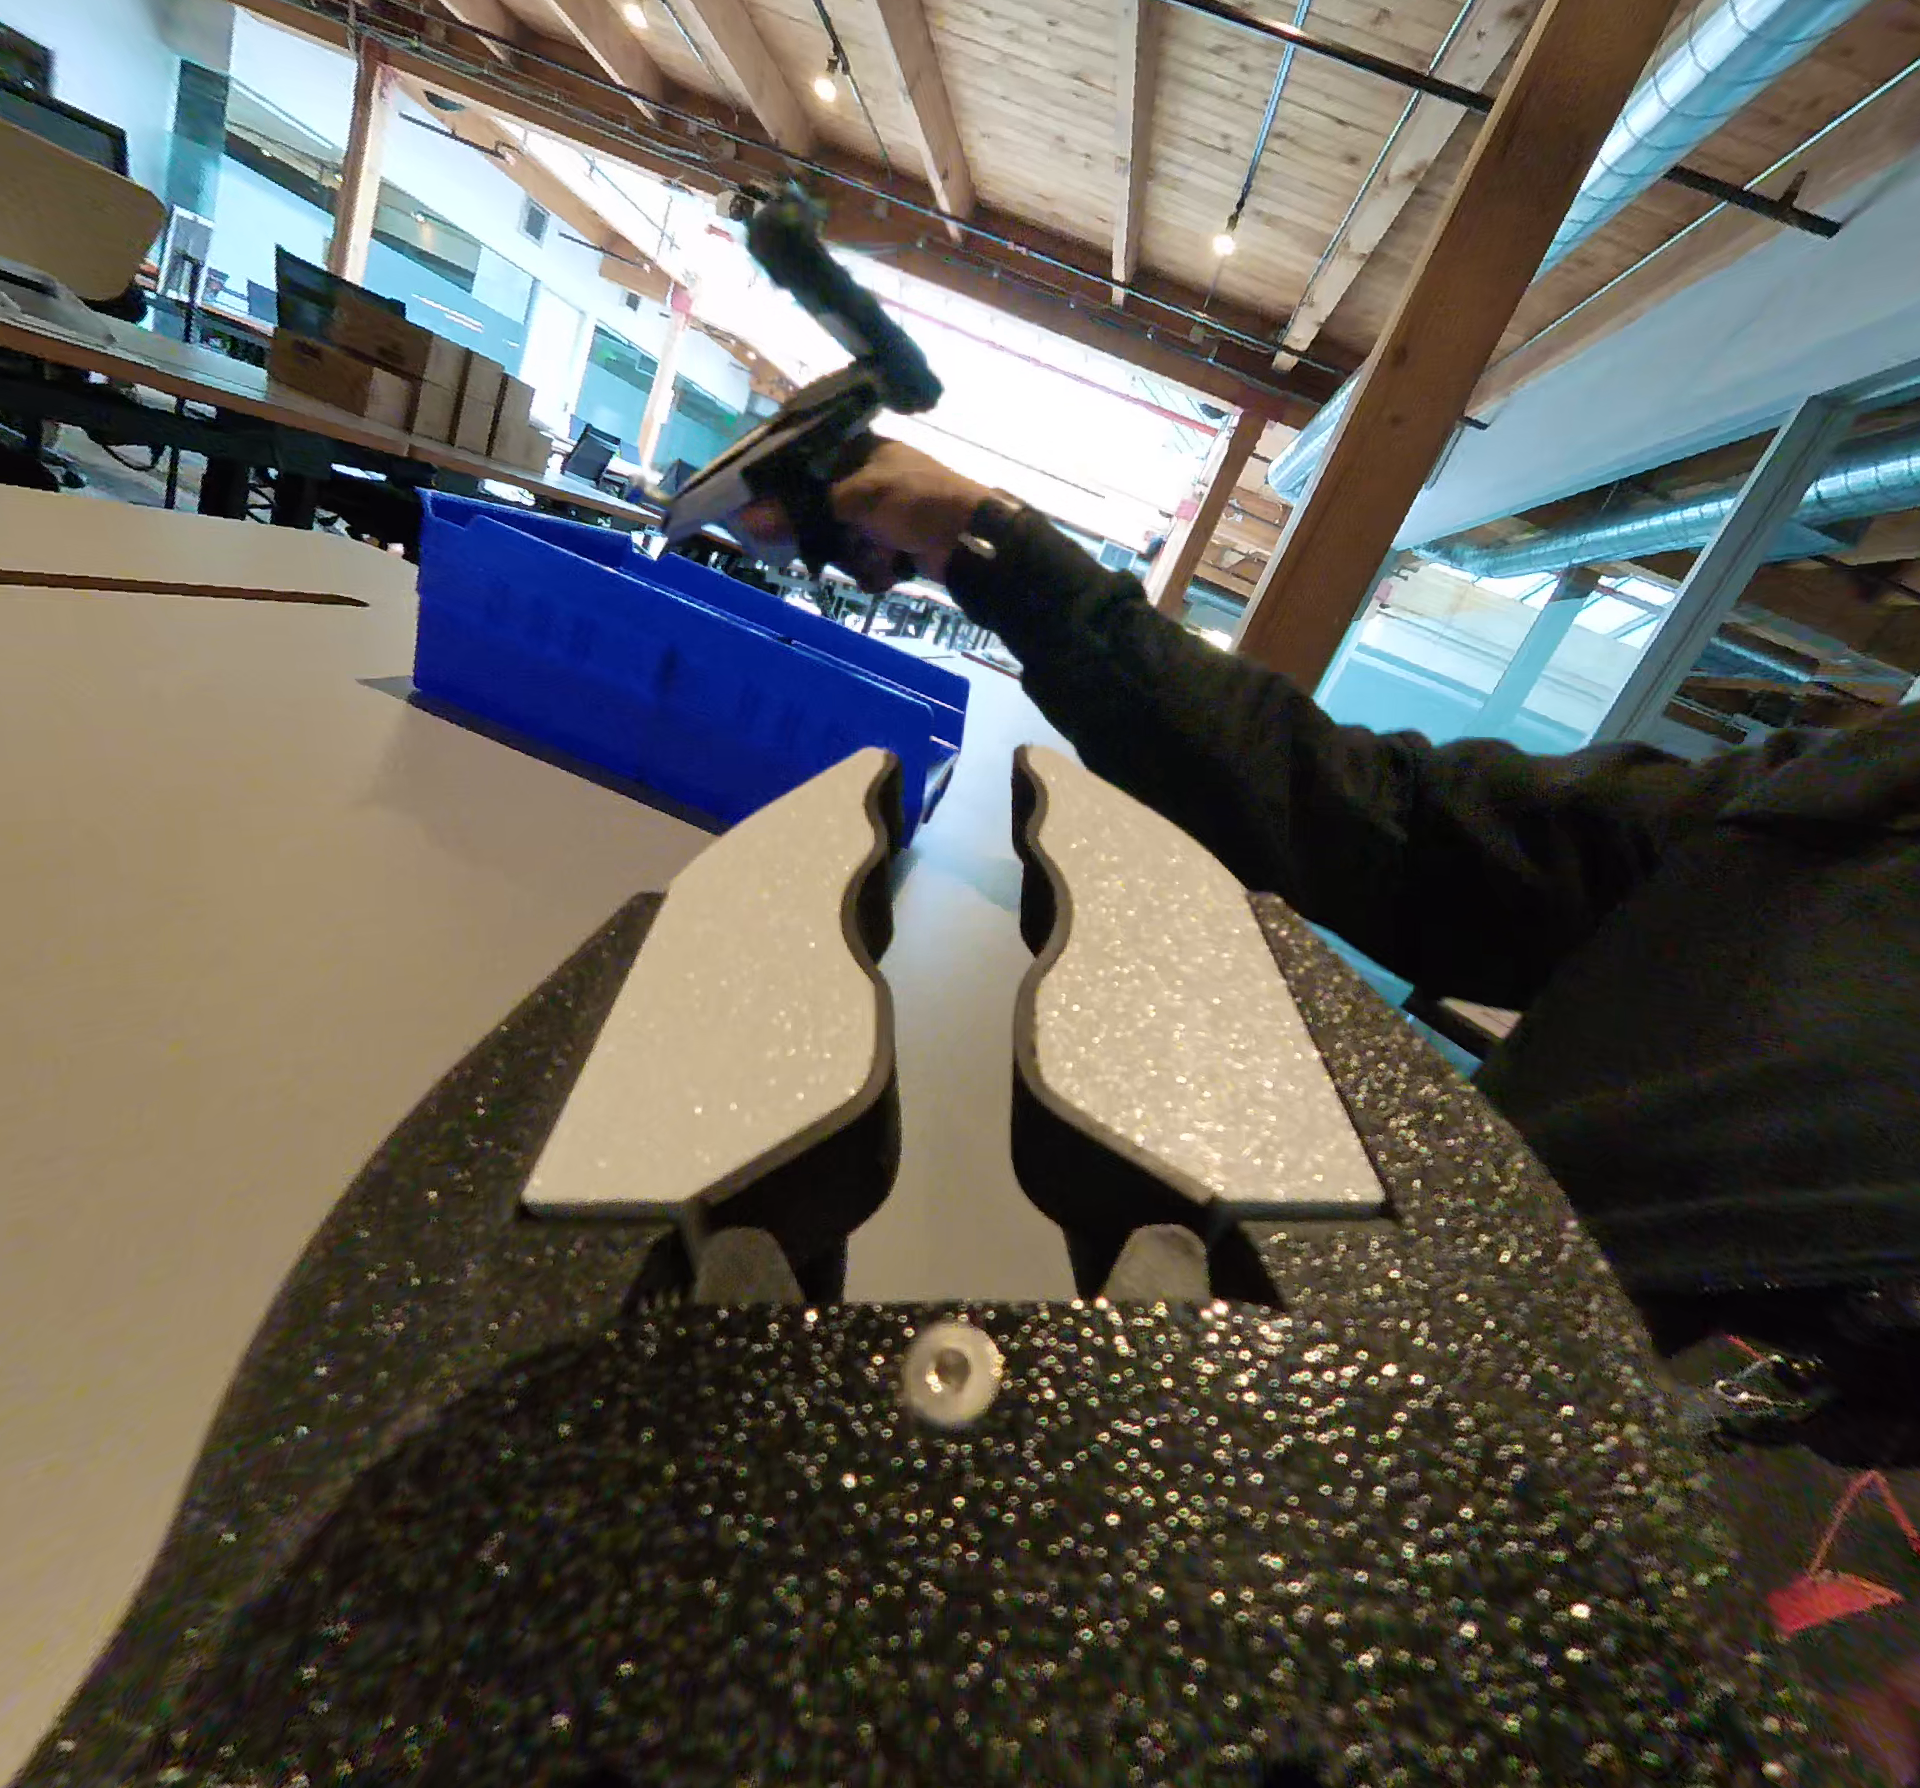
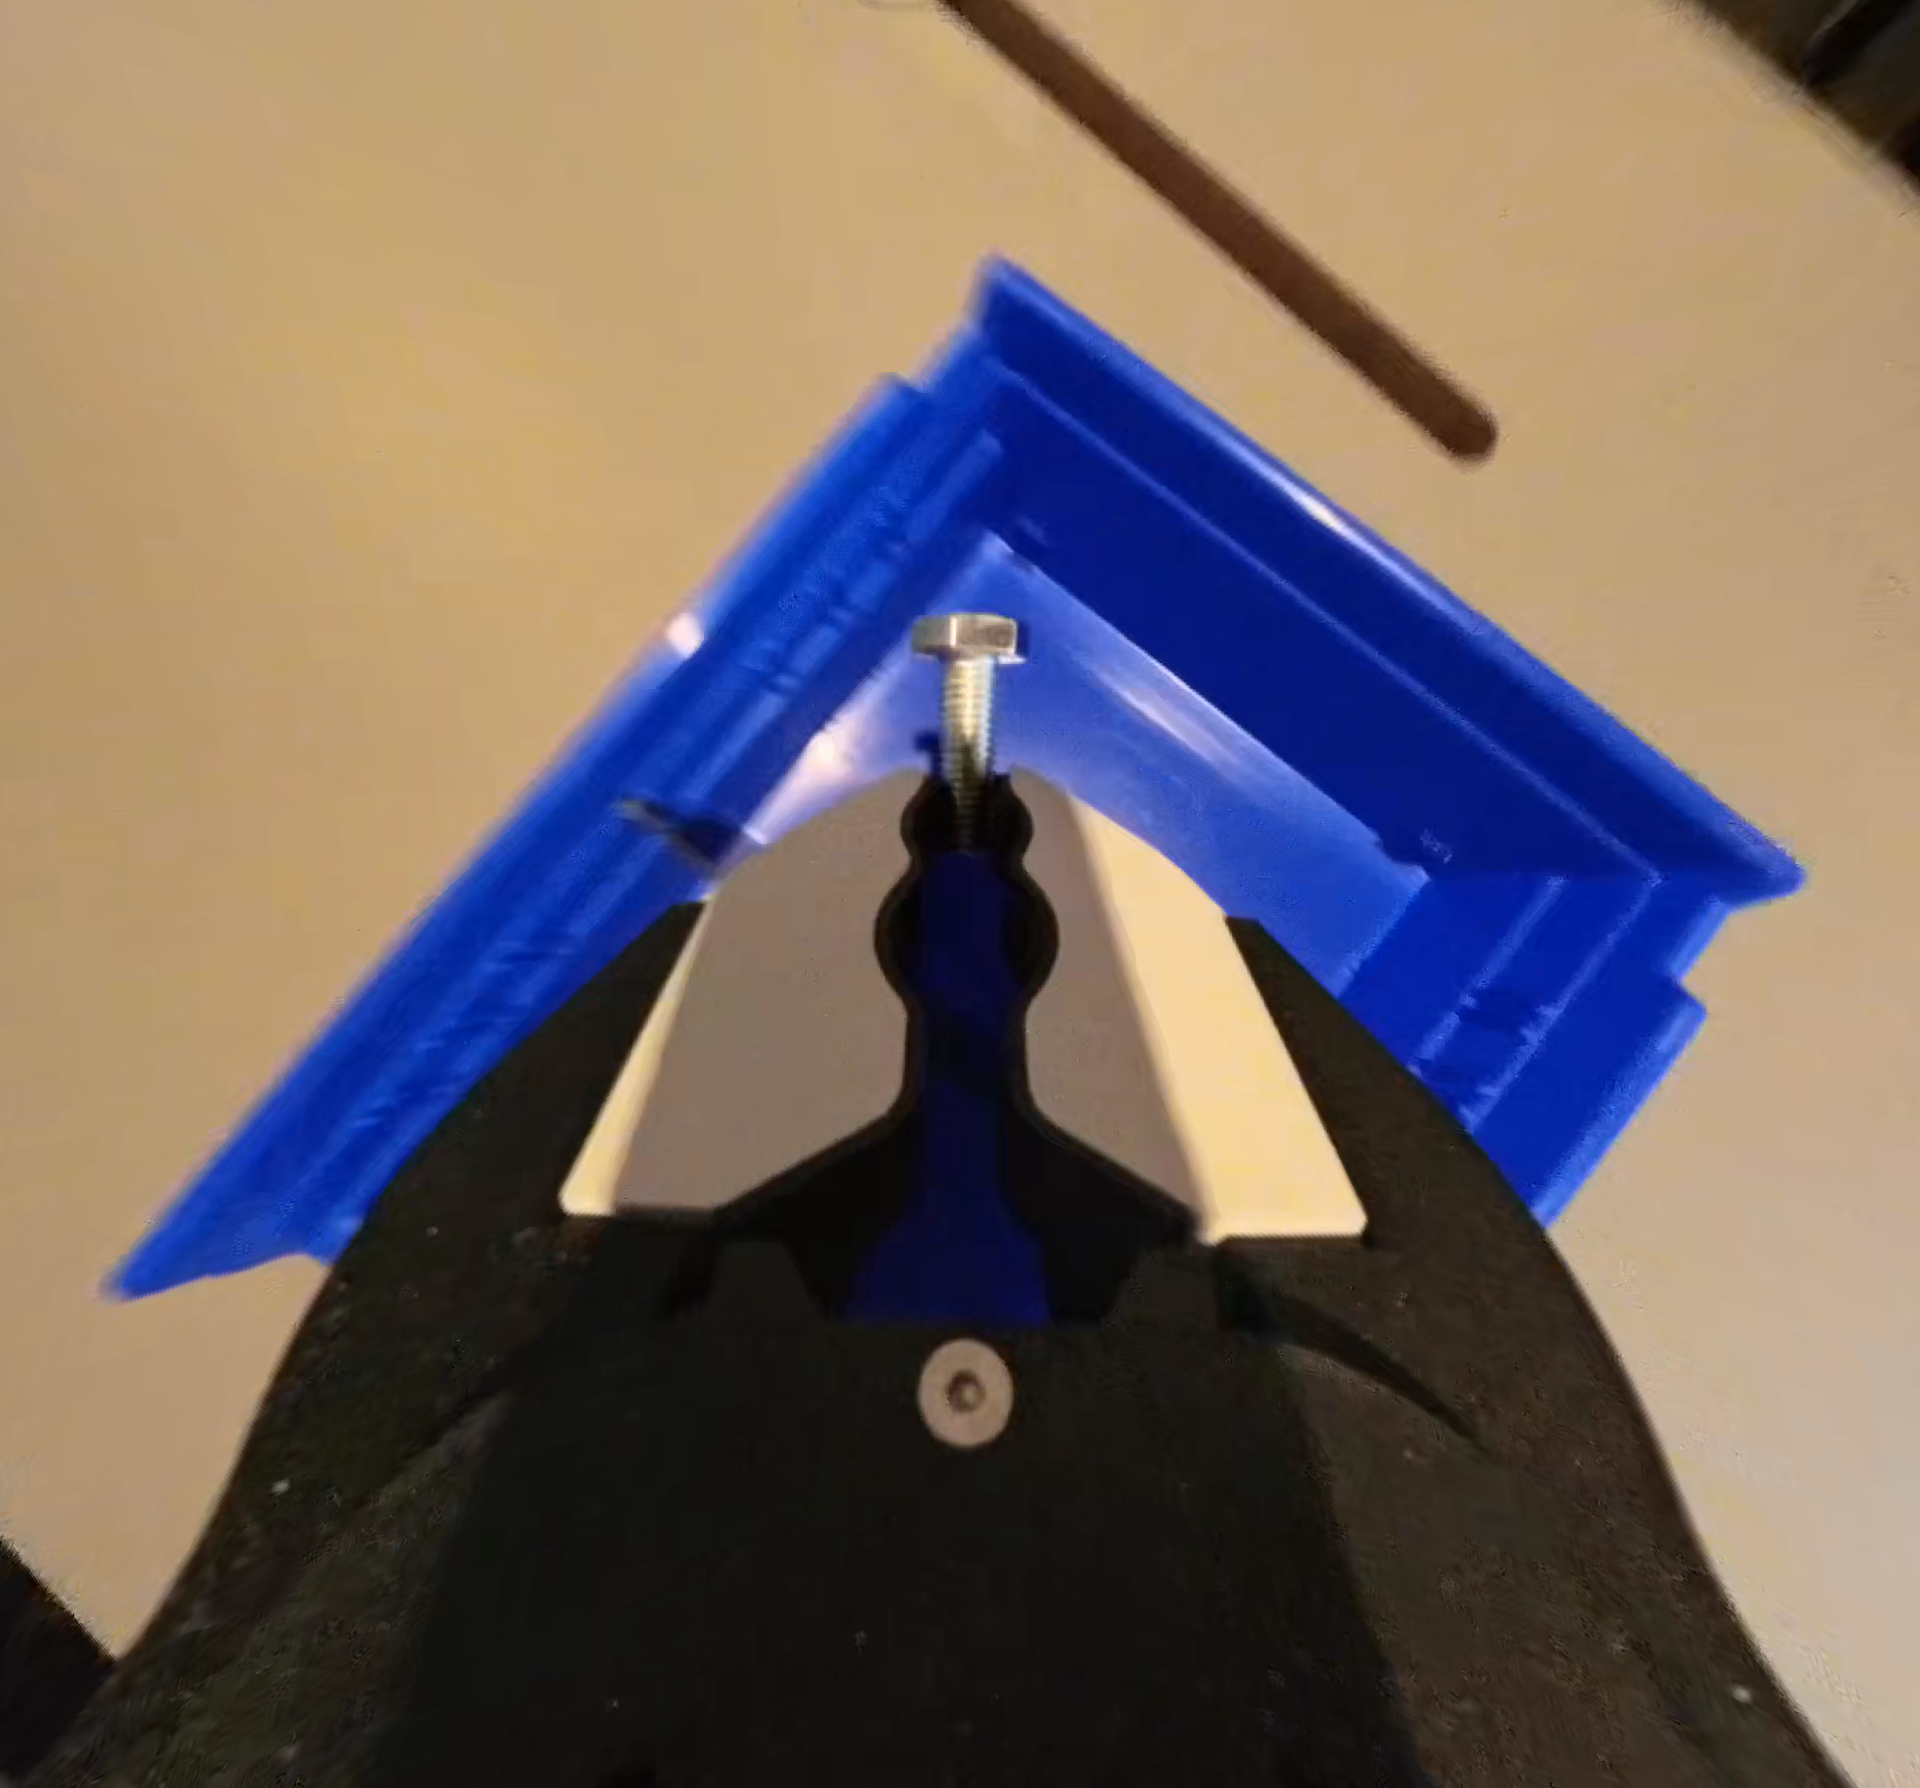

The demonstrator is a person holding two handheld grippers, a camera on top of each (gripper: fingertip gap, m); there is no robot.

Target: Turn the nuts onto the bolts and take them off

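Left wrist view low over table [image 1: 208,855], facing forward; right looks down close; both share blue bin [image 1: 665,668].

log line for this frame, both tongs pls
left tongs: open, empty, low over table | right tongs: shut on bolt, head outward, over blue bin | nut: not visible

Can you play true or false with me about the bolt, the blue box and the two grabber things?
1. The right hand-held gripper pinches a bolt by its threaded end. True.
2. The bolt's head points back toward the camera. False: the head points away, over the blue bin.
3. The left hand-held gripper holds a nut. False: its fingers are apart with nothing between them.
4. The blue bin sits on a light table. True.
5. A nut is already on the bolt. False: no nut shows on the visible threads.
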